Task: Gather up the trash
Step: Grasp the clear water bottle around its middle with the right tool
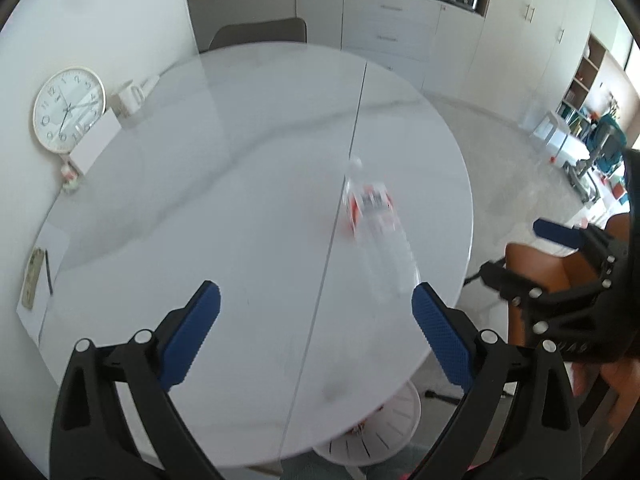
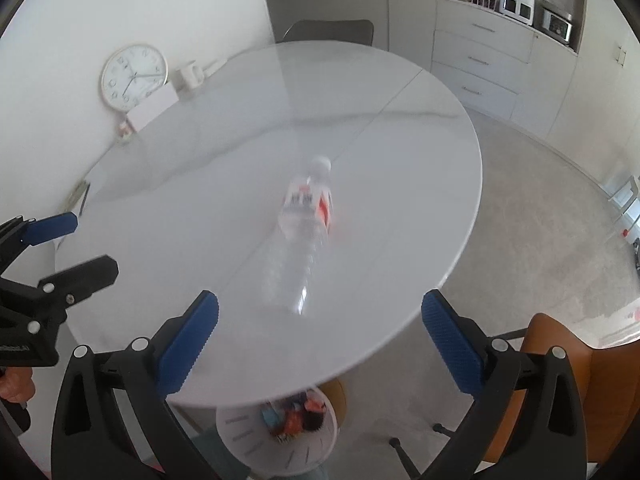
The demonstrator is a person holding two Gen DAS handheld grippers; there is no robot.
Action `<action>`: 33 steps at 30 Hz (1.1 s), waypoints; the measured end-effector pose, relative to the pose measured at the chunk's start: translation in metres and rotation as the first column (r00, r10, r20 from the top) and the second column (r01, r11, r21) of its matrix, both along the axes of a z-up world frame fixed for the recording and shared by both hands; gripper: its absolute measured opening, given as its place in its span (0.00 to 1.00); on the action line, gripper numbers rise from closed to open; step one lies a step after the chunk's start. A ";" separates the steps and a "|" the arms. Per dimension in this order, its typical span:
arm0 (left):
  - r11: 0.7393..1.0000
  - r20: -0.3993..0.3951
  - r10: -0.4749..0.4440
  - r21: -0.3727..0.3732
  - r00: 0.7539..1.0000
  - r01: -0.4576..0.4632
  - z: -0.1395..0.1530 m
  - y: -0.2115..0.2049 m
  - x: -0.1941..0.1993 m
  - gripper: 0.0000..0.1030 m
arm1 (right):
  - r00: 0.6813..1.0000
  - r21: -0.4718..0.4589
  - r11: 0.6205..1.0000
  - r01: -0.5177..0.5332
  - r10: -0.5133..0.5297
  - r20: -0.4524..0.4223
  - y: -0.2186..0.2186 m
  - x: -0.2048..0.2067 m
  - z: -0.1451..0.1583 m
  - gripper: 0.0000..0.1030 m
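A clear plastic bottle (image 1: 376, 236) (image 2: 304, 240) with an orange and white label lies on its side on the round white table (image 1: 200, 220) (image 2: 400, 200), cap pointing away. My left gripper (image 1: 316, 296) (image 2: 94, 242) hovers above the table's near part, open and empty, with the bottle's base just beyond its right finger. My right gripper (image 2: 320, 302) (image 1: 514, 248) is open and empty too, held above the near edge with the bottle ahead between its fingers. Below the table's near edge stands a white trash bin (image 1: 384, 428) (image 2: 240, 432) holding colourful wrappers.
A wall clock (image 1: 69, 110), a white mug (image 1: 129, 98) and a white card stand at the table's far left. A phone (image 1: 32, 278) and pen lie on paper at the left edge. A grey chair (image 1: 260, 34) is beyond the table, an orange chair (image 2: 580, 380) at the near right.
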State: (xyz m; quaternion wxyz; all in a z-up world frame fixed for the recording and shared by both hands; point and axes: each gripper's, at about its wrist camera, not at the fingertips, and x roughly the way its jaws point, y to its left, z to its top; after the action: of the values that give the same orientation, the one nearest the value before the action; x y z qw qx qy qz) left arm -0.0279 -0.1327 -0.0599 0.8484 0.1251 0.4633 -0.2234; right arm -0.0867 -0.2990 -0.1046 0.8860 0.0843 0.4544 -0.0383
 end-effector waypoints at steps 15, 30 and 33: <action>0.994 -0.053 -0.105 -0.021 0.993 0.104 -0.015 -0.007 0.093 0.90 | 0.989 0.042 0.990 0.134 -0.131 -0.069 0.006 0.095 -0.036 0.98; 0.989 -0.107 -0.138 -0.062 0.985 0.132 -0.044 -0.011 0.158 0.90 | 0.943 0.023 0.965 0.260 -0.249 -0.220 0.016 0.144 -0.115 0.98; 0.989 -0.111 -0.139 -0.057 0.984 0.133 -0.049 -0.009 0.162 0.90 | 0.937 0.019 0.963 0.269 -0.256 -0.238 0.017 0.148 -0.126 0.98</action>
State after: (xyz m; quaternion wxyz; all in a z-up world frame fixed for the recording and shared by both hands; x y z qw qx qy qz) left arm 0.1343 -0.1419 -0.1084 0.8058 0.1223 0.4962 -0.2991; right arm 0.0612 -0.2822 -0.2309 0.8108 0.1620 0.5409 -0.1540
